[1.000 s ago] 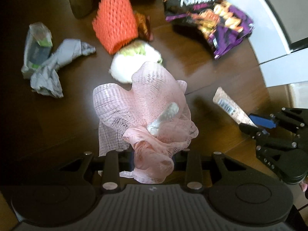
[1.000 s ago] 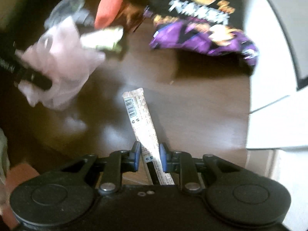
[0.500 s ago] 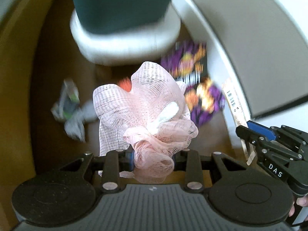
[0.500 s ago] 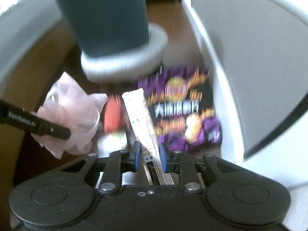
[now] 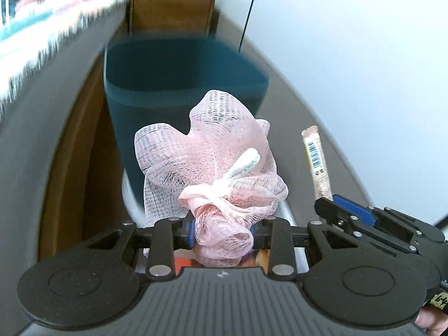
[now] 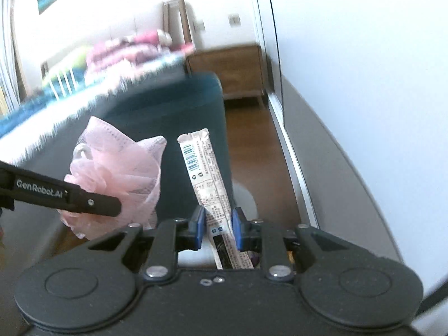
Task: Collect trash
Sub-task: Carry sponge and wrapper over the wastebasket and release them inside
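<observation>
A pink mesh puff [image 5: 212, 151] with a white cord loop is pinched between the blue pads of my left gripper [image 5: 221, 229], which is shut on it. A long white stick wrapper [image 6: 201, 168] with a barcode stands upright in my right gripper [image 6: 217, 221], which is shut on its lower part. Straight ahead of both grippers stands a dark teal trash bin [image 5: 168, 67] with its open rim in view. In the left wrist view the right gripper [image 5: 344, 207] holds the wrapper [image 5: 316, 156] just right of the puff. The right wrist view has the puff [image 6: 117, 168] at left.
The bin rests on a white round base [image 6: 246, 198] on a brown wooden floor [image 6: 252, 145]. A grey bed edge [image 5: 42, 128] runs along the left, and a white wall [image 5: 350, 70] along the right. A wooden cabinet [image 6: 232, 67] stands behind the bin.
Both grippers have risen from the littered floor with the puff and the wrapper still held. The views have tilted up from the floor trash to the bin's rim.
</observation>
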Motion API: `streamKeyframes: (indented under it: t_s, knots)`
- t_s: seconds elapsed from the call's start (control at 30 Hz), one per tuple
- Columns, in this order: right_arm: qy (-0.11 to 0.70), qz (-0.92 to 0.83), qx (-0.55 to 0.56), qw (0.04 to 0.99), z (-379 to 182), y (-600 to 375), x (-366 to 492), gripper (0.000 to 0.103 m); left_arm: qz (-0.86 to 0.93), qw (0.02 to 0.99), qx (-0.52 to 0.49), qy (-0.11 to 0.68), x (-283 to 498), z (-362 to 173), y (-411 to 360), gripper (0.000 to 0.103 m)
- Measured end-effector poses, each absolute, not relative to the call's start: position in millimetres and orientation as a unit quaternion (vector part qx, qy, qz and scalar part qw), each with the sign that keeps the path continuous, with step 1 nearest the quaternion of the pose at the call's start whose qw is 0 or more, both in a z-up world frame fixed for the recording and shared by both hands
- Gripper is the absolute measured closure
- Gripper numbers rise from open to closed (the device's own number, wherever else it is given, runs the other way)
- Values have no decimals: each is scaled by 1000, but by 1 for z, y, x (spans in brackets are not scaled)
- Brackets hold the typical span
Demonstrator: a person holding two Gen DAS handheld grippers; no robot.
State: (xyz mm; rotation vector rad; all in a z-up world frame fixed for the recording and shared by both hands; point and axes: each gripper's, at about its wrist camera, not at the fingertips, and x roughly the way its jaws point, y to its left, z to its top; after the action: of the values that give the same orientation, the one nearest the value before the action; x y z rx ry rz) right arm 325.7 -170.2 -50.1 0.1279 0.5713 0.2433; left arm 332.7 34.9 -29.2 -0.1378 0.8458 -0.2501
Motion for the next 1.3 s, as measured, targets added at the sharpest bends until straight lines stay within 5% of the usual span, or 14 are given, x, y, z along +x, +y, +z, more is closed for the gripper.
streamKeyframes:
  t_s: [0.57, 1.3]
  knots:
    - [178, 146, 118, 966, 34, -151, 452, 83, -72, 948, -69, 302, 433, 73, 65, 72]
    - [300, 120, 28, 946, -38, -100, 494, 82, -29, 900, -63, 431, 502, -31, 83, 71]
